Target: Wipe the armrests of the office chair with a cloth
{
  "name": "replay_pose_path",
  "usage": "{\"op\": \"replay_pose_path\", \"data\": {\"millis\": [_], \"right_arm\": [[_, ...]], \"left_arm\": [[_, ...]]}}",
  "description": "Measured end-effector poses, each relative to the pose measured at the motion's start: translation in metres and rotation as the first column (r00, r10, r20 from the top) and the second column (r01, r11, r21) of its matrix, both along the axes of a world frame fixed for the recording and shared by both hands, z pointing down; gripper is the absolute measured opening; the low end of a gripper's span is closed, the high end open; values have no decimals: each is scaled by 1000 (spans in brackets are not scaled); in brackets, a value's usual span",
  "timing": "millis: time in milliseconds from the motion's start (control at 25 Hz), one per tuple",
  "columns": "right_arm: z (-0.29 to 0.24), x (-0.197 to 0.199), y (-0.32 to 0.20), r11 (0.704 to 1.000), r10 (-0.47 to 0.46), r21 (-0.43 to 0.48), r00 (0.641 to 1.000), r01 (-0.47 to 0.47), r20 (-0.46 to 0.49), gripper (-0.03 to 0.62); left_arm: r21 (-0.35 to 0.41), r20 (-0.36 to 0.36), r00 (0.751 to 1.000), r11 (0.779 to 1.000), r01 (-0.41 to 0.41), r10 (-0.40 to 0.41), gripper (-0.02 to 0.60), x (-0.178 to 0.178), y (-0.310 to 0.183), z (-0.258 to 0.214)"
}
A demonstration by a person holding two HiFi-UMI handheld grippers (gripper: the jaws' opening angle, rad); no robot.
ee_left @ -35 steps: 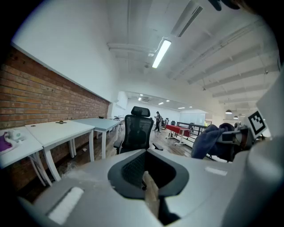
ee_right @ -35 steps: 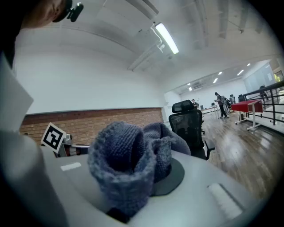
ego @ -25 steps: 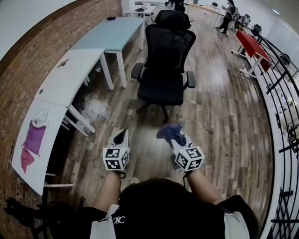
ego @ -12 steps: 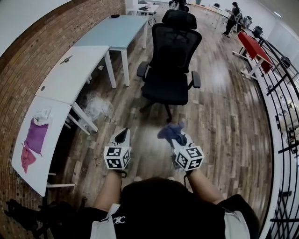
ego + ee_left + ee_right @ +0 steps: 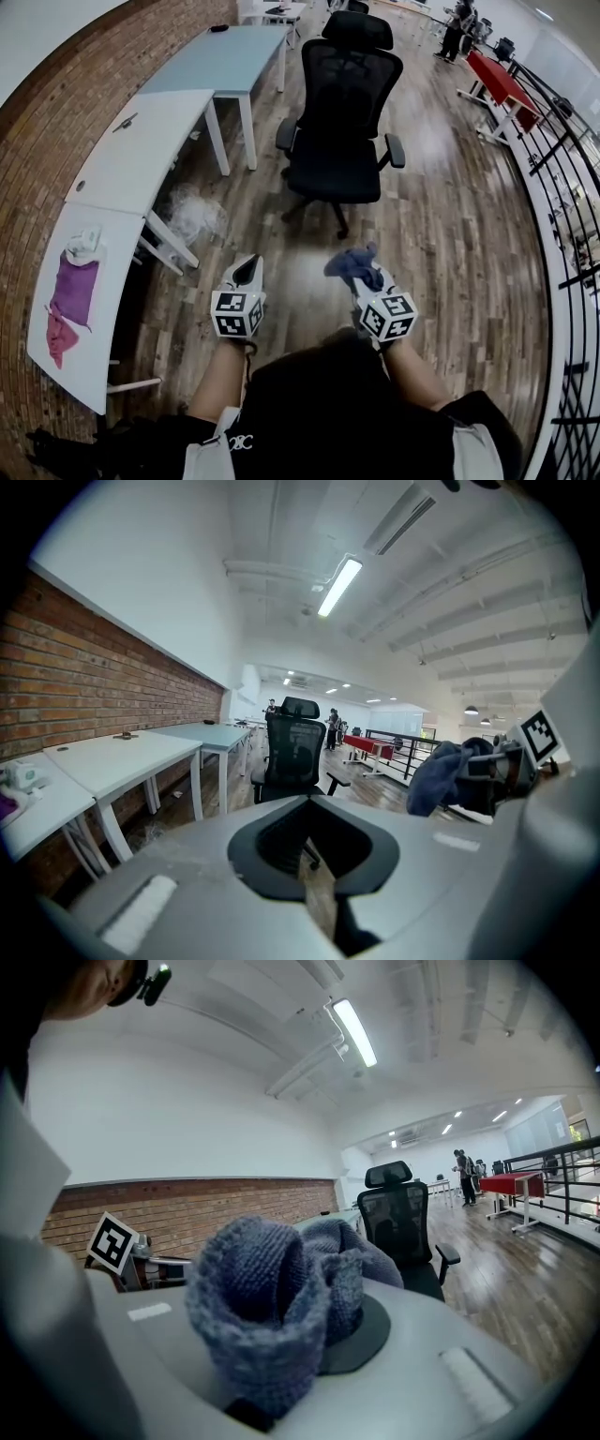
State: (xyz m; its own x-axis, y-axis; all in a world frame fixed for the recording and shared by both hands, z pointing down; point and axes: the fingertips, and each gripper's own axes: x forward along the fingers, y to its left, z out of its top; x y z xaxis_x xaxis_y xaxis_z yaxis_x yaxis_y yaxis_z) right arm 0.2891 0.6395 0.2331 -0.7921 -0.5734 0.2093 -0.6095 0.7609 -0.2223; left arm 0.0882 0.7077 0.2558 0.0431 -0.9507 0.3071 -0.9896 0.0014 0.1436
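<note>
Office chair (image 5: 342, 122) well beyond cloth (image 5: 350, 266)

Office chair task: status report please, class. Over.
Left gripper shut, empty. Right gripper shut on blue cloth. Office chair ahead, out of contact, armrests not yet reached. Nothing seen in the way.
</note>
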Motion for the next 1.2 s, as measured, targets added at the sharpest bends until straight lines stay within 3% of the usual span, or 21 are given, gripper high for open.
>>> {"op": "replay_pose_path", "data": {"millis": [280,520,920,1200], "right_arm": [[12,-14,-41,1000,29,-12,1000,-29,5,54],[5,-43,-120,1000,-16,21,1000,15,25,54],[-17,-72,-268,983,-181,15,983,180,35,54],[-3,-82,-331,942,-334,23,943,333,7,54]], "left_arm": [[-17,8,1000,1000,-14,14,3,-17,-33,12],[2,35,999,1000,18,-18,3,-39,-100,5],[3,47,995,996,85,-85,3,-48,-249,-25],[-22,42,987,987,157,-156,3,-45,-318,-20]]}}
